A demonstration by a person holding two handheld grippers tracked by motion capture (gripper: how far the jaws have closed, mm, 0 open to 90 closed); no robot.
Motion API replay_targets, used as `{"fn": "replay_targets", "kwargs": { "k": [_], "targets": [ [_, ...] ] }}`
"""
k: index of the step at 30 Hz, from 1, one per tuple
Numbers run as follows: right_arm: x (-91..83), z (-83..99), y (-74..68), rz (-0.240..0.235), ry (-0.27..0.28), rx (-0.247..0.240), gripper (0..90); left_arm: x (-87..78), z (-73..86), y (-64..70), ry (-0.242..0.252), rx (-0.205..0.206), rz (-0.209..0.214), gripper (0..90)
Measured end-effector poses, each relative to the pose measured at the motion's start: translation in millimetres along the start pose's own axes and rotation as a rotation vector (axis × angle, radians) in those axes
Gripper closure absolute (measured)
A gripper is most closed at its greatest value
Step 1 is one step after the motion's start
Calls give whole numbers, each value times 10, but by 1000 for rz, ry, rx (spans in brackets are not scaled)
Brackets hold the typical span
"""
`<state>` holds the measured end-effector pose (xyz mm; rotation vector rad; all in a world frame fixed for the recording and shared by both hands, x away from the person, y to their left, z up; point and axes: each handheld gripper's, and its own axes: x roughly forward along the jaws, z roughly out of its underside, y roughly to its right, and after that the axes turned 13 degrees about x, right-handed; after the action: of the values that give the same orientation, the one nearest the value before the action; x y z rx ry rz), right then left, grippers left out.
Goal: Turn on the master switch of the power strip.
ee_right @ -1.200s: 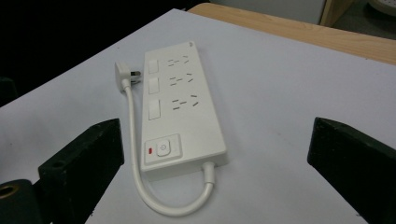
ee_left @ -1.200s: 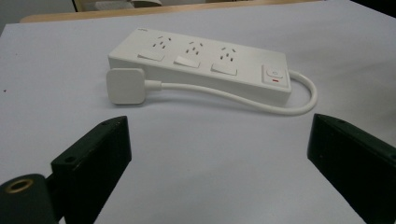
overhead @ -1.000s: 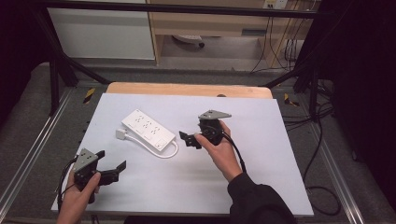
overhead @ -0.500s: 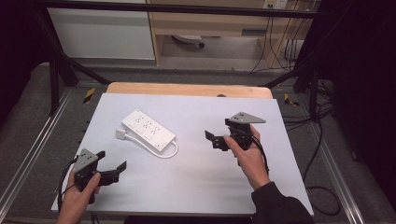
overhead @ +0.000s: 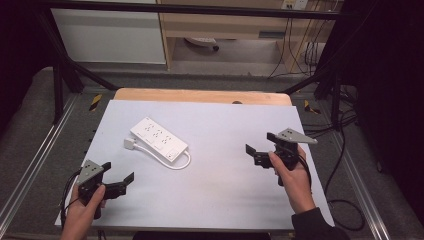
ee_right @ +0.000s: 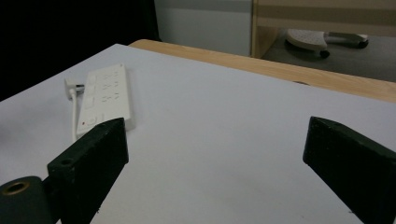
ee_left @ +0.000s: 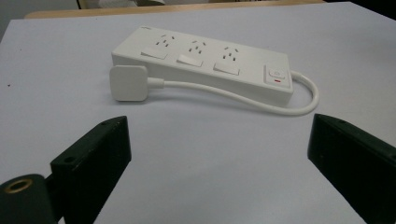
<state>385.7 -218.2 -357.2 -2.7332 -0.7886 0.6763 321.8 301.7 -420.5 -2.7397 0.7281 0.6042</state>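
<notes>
A white power strip lies flat on the white table sheet, left of centre. Its short cable loops round to a white plug beside it. My left gripper is held near the front left edge, open and empty. In the left gripper view the power strip and plug lie just beyond the open left gripper. My right gripper hovers open at the right side of the table, well away from the strip. The right gripper view has the power strip far left of the open right gripper.
A wooden table edge runs along the back of the sheet. Metal frame rails flank the table on both sides. Black cables hang off to the right. A cabinet and shelf stand behind on the floor.
My right gripper has pulled away from the power strip, moving right and toward the person. The left gripper and the strip have stayed put.
</notes>
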Motion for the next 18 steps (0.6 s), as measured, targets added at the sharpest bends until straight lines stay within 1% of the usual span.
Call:
{"fn": "replay_targets", "kwargs": {
  "k": [7, 10, 13, 18],
  "targets": [
    [-141, 183, 264, 66, 49, 15, 64, -6, 2, 1, 4, -7, -5, 61],
    [-185, 249, 352, 90, 55, 25, 62, -9, 3, 0, 5, -13, -6, 61],
    [-230, 323, 447, 117, 65, 24, 59, -15, 4, 0, 6, -15, -5, 61],
    [-273, 432, 569, 139, 70, 34, 55, -19, 3, -2, 10, -20, -5, 61]
  ]
}}
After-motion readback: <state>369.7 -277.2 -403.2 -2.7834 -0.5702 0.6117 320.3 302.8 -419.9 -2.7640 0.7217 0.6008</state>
